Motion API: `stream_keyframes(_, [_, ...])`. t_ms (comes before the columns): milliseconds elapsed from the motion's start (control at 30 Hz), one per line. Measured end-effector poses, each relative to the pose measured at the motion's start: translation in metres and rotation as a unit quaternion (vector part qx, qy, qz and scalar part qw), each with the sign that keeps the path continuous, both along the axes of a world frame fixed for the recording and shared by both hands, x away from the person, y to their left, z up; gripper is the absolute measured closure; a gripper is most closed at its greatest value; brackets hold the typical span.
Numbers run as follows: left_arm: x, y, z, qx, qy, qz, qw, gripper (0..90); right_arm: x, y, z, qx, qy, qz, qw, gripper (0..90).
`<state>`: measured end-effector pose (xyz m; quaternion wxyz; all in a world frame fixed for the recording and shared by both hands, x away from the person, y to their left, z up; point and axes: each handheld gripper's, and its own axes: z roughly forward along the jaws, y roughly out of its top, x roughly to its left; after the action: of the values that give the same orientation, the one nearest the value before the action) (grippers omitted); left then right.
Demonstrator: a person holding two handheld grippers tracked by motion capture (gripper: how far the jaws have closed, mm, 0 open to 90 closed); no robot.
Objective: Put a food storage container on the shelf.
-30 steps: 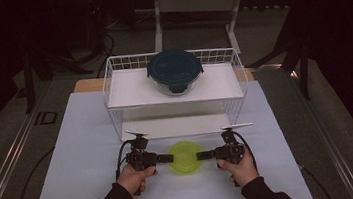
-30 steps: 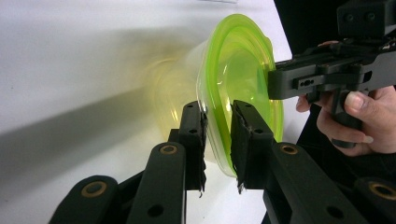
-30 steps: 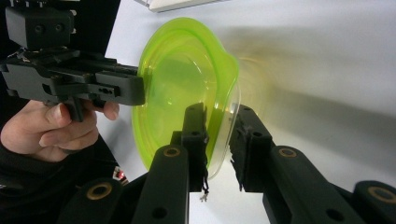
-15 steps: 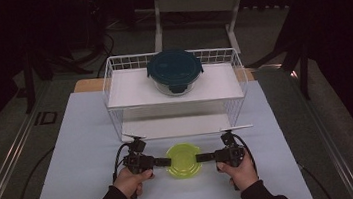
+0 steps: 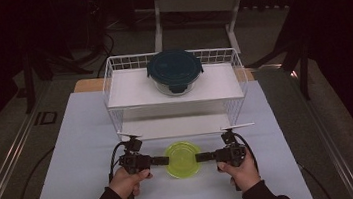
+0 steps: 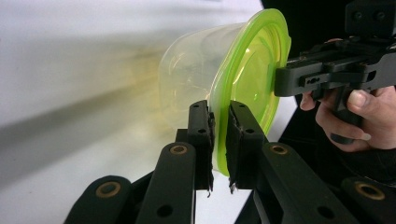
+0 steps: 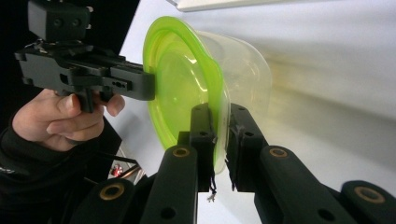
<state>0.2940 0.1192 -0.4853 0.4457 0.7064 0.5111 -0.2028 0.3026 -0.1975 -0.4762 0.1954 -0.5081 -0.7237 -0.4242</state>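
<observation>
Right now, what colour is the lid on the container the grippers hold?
Translucent lime green lid, on a clear container; the right gripper view shows it best.

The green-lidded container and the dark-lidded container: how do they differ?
The green-lidded container is clear plastic, clamped at its rim by the left gripper and right gripper; the dark-lidded container looks like glass and stands untouched. The first is low at the front, the second on the wire rack. Both are round and lidded.

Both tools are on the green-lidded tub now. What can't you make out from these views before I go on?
- Tub contents: high view, the green lid covers them; gripper views blur the clear wall.
- Whether the tub is off the table: high view, hidden beneath it.
- Dark-lidded bowl contents on the wire rack: lid covers them.
</observation>
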Motion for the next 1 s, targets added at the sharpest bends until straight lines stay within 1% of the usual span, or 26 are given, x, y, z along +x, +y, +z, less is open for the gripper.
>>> stream_keyframes(33, [-0.001, 0.0, 0.003, -0.004, -0.001, 0.0, 1.0, 80.4, 0.0, 0.0, 0.003, 0.003, 0.001, -0.001, 1.0, 81.6])
stream_keyframes(100, [-0.002, 0.001, 0.009, -0.004, -0.009, -0.005, 0.9999, 80.4, -0.001, -0.001, 0.009, 0.004, -0.005, 0.004, 1.0, 81.6])
stream_keyframes(133, [-0.002, 0.002, 0.012, -0.008, -0.009, -0.005, 0.9999, 80.4, -0.002, -0.001, 0.012, 0.004, -0.008, 0.006, 0.9999, 81.6])
stream_keyframes(267, [-0.003, 0.004, 0.026, -0.011, -0.02, -0.008, 0.9997, 80.5, -0.003, -0.001, 0.024, 0.008, -0.016, 0.009, 0.9998, 81.6])
stream_keyframes(400, [-0.005, 0.005, 0.04, -0.018, -0.031, -0.009, 0.9993, 80.8, -0.005, -0.001, 0.037, 0.014, -0.025, 0.011, 0.9995, 81.6])
stream_keyframes(433, [-0.005, 0.005, 0.04, -0.018, -0.031, -0.009, 0.9993, 80.8, -0.005, -0.001, 0.037, 0.014, -0.025, 0.011, 0.9995, 81.6])
stream_keyframes(467, [-0.004, 0.006, 0.046, -0.024, -0.032, -0.009, 0.9992, 80.8, -0.005, -0.001, 0.047, 0.014, -0.032, 0.011, 0.9993, 81.6])
stream_keyframes(533, [-0.005, 0.007, 0.052, -0.023, -0.035, -0.011, 0.9991, 80.8, -0.006, 0.0, 0.052, 0.012, -0.036, 0.011, 0.9992, 81.6])
stream_keyframes(567, [-0.005, 0.007, 0.055, -0.026, -0.037, -0.009, 0.999, 80.8, -0.006, 0.0, 0.056, 0.012, -0.038, 0.01, 0.9992, 81.7])
stream_keyframes(600, [-0.005, 0.007, 0.055, -0.026, -0.037, -0.009, 0.999, 80.8, -0.006, 0.0, 0.056, 0.012, -0.038, 0.01, 0.9992, 81.7])
stream_keyframes(633, [-0.005, 0.008, 0.06, -0.027, -0.04, -0.01, 0.9988, 80.8, -0.006, 0.0, 0.059, 0.014, -0.04, 0.009, 0.999, 81.7])
stream_keyframes(667, [-0.005, 0.008, 0.06, -0.027, -0.04, -0.01, 0.9988, 80.9, -0.006, 0.0, 0.064, 0.015, -0.044, 0.012, 0.9988, 81.7])
stream_keyframes(700, [-0.007, 0.009, 0.07, -0.031, -0.046, -0.009, 0.9984, 80.8, -0.007, -0.001, 0.071, 0.019, -0.049, 0.012, 0.9986, 81.6])
stream_keyframes(733, [-0.007, 0.009, 0.074, -0.033, -0.047, -0.008, 0.9983, 80.9, -0.007, 0.0, 0.074, 0.019, -0.053, 0.014, 0.9983, 81.7])
stream_keyframes(800, [-0.007, 0.01, 0.08, -0.036, -0.045, -0.004, 0.9983, 80.9, -0.007, 0.0, 0.082, 0.021, -0.055, 0.016, 0.9981, 81.6])
stream_keyframes(900, [-0.007, 0.011, 0.092, -0.038, -0.052, -0.003, 0.9979, 80.9, -0.006, 0.001, 0.094, 0.021, -0.064, 0.017, 0.9976, 81.7])
stream_keyframes(1000, [-0.007, 0.013, 0.106, -0.042, -0.064, -0.002, 0.9971, 80.9, -0.006, 0.002, 0.108, 0.025, -0.073, 0.018, 0.9968, 81.8])
